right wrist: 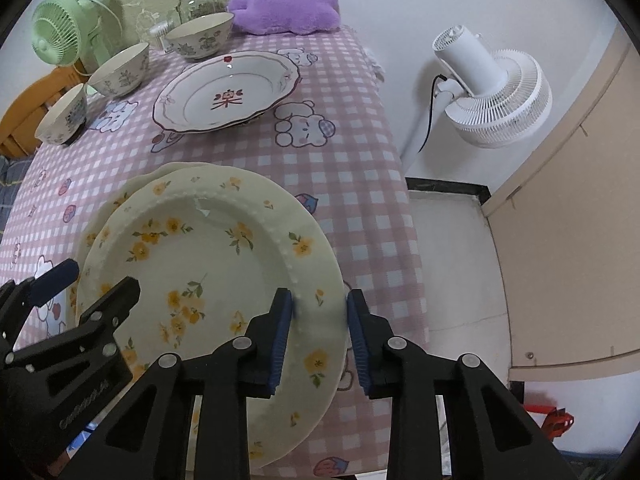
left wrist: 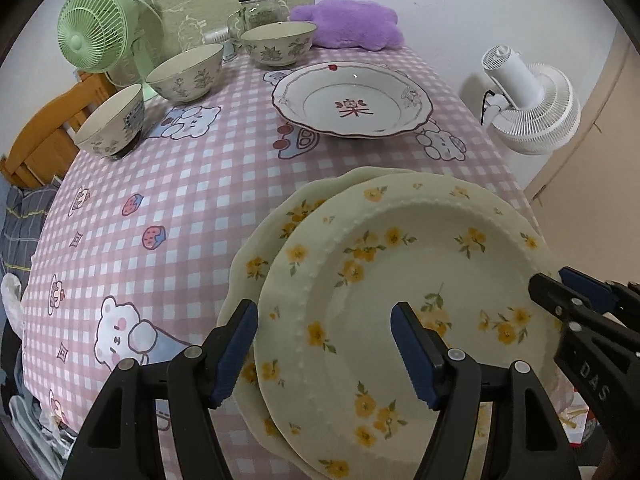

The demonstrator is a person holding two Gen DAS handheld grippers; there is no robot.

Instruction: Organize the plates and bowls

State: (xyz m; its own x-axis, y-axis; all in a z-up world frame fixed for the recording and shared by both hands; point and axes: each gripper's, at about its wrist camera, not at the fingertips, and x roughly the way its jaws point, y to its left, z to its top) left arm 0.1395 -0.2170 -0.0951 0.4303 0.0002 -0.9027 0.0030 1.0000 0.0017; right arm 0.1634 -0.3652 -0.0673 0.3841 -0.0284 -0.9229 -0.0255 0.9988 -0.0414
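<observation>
Two yellow plates (left wrist: 400,280) lie stacked at lower right, on the table (left wrist: 180,208). The left tongs (left wrist: 324,348) stand wide over the top plate's rim; the right tongs (right wrist: 318,336) are narrow around the opposite rim, contact unclear. Three bowls (left wrist: 186,72) and a white dish (left wrist: 352,98) stand at the upper left and centre, well apart.

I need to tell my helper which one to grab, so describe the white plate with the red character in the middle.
On the pink checked tablecloth, look past the yellow-flowered plates toward the purple cushion. The white plate sits right of three bowls; only it has a wavy dark-red rim and a red character at its centre.

Two handheld grippers, each of black, angular plastic arms with triangular cut-outs and round silver pivot screws. The left gripper (left wrist: 324,344) and right gripper (right wrist: 319,336) carry ribbed blue pads (right wrist: 280,340). White lettering marks their sides.
</observation>
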